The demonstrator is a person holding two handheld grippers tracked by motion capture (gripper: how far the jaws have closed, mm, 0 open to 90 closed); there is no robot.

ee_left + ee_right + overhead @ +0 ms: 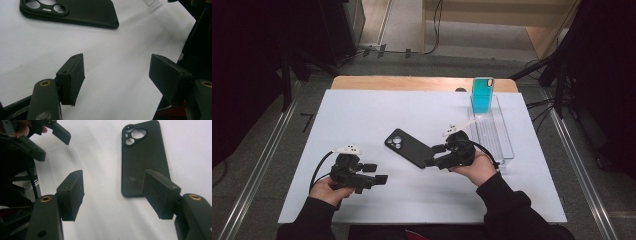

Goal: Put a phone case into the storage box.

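Case [408, 147] diagonal, lenses far-left.

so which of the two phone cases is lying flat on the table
The black phone case, lying flat on the white sheet beside the right gripper; the teal phone case stands upright in the clear tray.

Even overhead light brightens the white table [362, 125], surroundings stay dark, and both gripper views look softly blurred.
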